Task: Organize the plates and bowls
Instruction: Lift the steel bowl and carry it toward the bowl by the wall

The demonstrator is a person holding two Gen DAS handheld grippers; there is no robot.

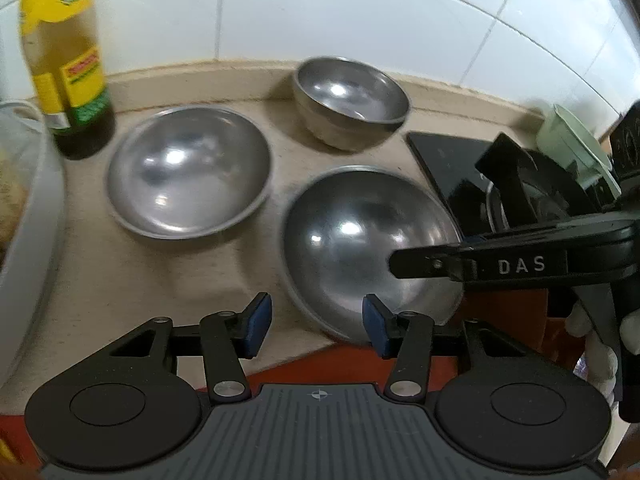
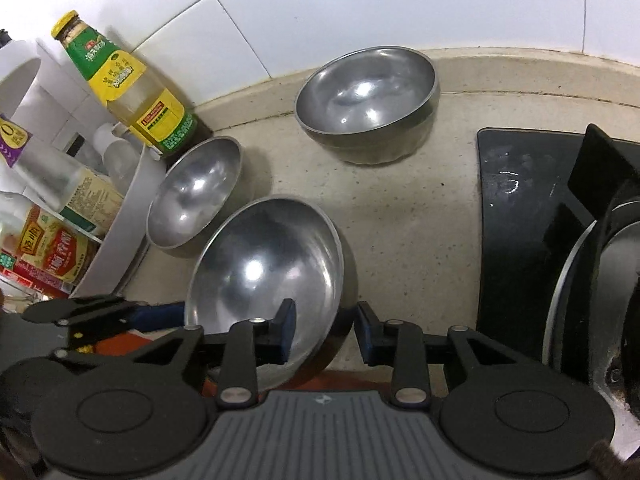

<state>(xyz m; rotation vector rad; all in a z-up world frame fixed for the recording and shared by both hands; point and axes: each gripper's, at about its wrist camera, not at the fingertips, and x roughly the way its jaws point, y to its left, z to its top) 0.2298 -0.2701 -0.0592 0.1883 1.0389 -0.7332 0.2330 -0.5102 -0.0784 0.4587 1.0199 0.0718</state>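
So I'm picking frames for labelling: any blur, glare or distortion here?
Left wrist view: motion blur smears the bottle and bowl rims. Right wrist view: sharper. Both: lamp glare inside the bowls, fisheye-curved wall tiles.

Dim, blurred, fisheye-warped, glaring highlights

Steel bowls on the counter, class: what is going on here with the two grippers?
A person is sorting three steel bowls. The right gripper is open, its fingers straddling the rim of the nearest wide bowl, not yet closed. The left gripper hovers open at that bowl's near edge. The second wide bowl and the deep bowl sit untouched on the counter.
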